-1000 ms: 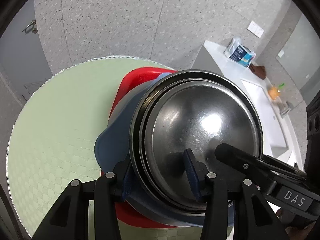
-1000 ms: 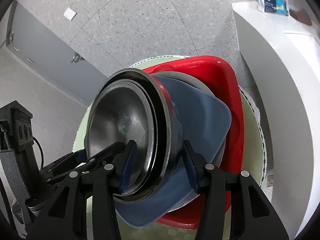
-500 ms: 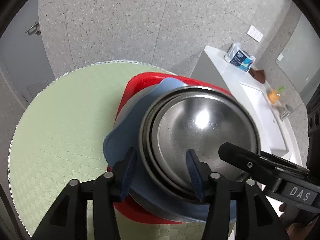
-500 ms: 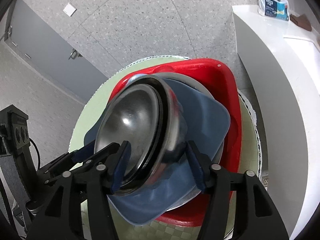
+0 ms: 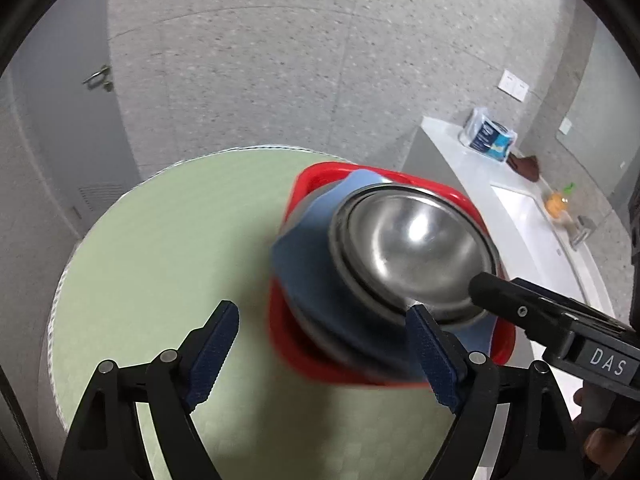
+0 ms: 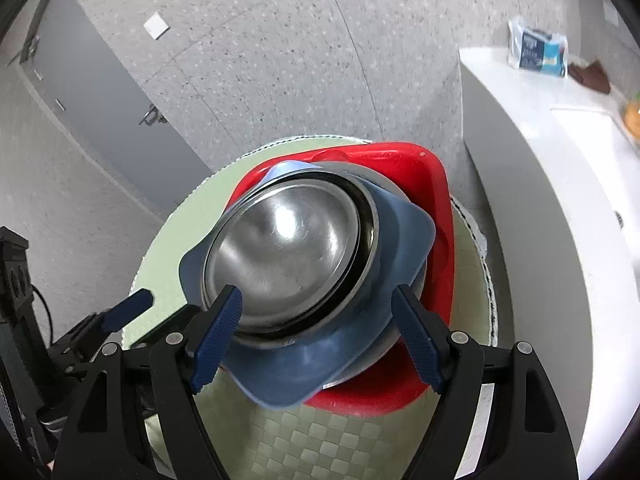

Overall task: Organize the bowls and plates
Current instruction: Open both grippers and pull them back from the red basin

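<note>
Nested steel bowls [image 5: 412, 248] [image 6: 288, 248] rest on a blue square plate [image 5: 304, 264] [image 6: 400, 236], all stacked in a red basin [image 5: 288, 320] [image 6: 420, 176] on the round green table [image 5: 180, 260] [image 6: 320, 448]. My left gripper [image 5: 324, 356] hangs over the table at the stack's near left, jaws opening, its right pad close to the plate's edge without pressing it. My right gripper [image 6: 316, 340] is also opening, and the stack's near rim lies between its pads, untouched. Each gripper shows in the other's view: the right gripper [image 5: 520, 312] and the left gripper [image 6: 124, 312].
A white counter [image 5: 480, 168] [image 6: 540, 128] with a sink stands right of the table, carrying a tissue pack [image 5: 488, 136], a brown cloth and an orange bottle. A grey door [image 5: 60, 120] lies at the left. Speckled floor surrounds the table.
Both grippers have let go of the bowls' rims, spread their jaws wide and drawn back. The tilted bowls have settled flat on the blue plate in the basin.
</note>
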`<state>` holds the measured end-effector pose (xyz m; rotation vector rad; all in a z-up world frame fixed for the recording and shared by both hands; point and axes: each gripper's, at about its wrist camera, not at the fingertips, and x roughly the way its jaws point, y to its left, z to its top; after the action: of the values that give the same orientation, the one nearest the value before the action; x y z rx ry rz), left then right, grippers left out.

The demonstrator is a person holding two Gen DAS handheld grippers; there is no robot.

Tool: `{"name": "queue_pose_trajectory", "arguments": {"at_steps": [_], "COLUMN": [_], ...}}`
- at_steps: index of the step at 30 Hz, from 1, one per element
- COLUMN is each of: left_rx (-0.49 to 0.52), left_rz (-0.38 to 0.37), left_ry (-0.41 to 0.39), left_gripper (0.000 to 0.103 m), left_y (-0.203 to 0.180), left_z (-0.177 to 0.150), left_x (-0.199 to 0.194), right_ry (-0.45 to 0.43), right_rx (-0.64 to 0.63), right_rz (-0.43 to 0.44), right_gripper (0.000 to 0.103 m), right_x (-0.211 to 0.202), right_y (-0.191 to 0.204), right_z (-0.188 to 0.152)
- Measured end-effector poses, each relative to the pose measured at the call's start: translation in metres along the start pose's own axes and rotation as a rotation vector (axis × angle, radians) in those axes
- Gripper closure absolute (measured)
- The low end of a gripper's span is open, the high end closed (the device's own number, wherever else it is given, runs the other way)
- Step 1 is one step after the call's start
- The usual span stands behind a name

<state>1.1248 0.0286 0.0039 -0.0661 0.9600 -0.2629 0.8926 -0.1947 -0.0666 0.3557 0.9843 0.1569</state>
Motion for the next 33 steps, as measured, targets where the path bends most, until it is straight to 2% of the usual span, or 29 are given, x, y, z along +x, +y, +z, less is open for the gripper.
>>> {"name": "queue_pose_trajectory", "arguments": {"at_steps": [4,7,13,18,25,33], "left_rx": [0.006,0.003,-0.032,-0.057,-0.058,-0.016], "left_rz": [0.058,0.072,0.099,0.118,0.130,0.174], "left_ry": [-0.048,-0.085,-0.170,-0.230,-0.308,-0.398], "left_gripper": [0.015,0.013,0.005,0.002,0.002,0.001], "left_y": [0.003,0.001,0.009,0.017,0.012,-0.002], "left_z": [-0.030,-0.057,-0.129,-0.204,-0.319,-0.407], "left_x": [-0.034,-0.063,-0.127,-0.185,-0.270,-0.344], "right_ry": [-0.031,-0.060,-0.128,-0.183,-0.248,-0.286], "right_rx": [-0.010,-0.036,-0.104,-0.165,-0.224,-0.237], "right_rz": [0.019,0.039,0.064,0.073,0.049,0.047], "right_gripper": [0.024,0.024,0.021,0.019,0.012,0.008], "right_x": [-0.011,-0.022,-0.053,-0.084,-0.139,-0.184], "right_y": [0.014,0.032,0.068,0.099,0.128,0.143], "right_z": [-0.017,-0.032,-0.070,-0.117,-0.201,-0.264]}}
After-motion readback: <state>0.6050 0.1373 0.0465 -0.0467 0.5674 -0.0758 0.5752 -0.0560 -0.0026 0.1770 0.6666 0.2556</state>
